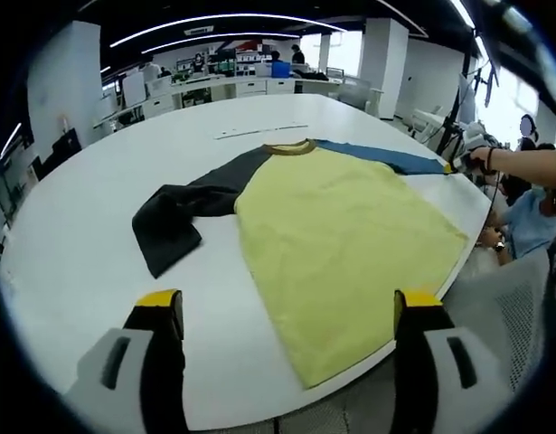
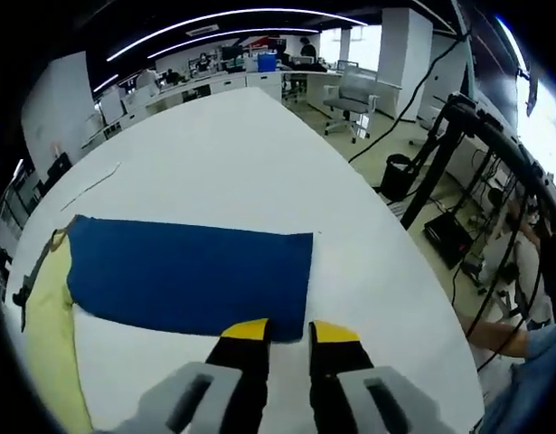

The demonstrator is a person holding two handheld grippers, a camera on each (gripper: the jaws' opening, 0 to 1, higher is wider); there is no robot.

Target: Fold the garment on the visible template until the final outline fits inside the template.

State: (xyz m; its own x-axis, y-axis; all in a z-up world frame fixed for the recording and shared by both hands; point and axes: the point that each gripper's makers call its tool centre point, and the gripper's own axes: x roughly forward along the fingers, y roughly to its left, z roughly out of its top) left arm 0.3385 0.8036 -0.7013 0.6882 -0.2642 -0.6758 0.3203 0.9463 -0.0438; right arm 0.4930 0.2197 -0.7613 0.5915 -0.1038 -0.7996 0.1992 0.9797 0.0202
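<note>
A garment lies flat on the white table point(image 1: 70, 262), with a yellow body point(image 1: 341, 235), a black sleeve point(image 1: 174, 217) folded over itself and a blue sleeve point(image 1: 386, 158) stretched to the right. My left gripper point(image 1: 288, 303) hovers wide open over the near table edge, short of the yellow hem. A hand holds my right gripper point(image 1: 466, 161) at the blue sleeve's end. In the right gripper view the blue sleeve point(image 2: 187, 271) lies flat. My right gripper point(image 2: 289, 333) stands at its near cuff corner with the jaws a narrow gap apart and the cloth not bunched.
A thin pale strip point(image 1: 259, 132) lies on the table beyond the collar. The table's curved edge point(image 2: 413, 298) runs close on the right, with cables and stands point(image 2: 458, 154) beyond it. A person point(image 1: 531, 221) sits at the right edge. Desks and chairs point(image 1: 232, 86) fill the background.
</note>
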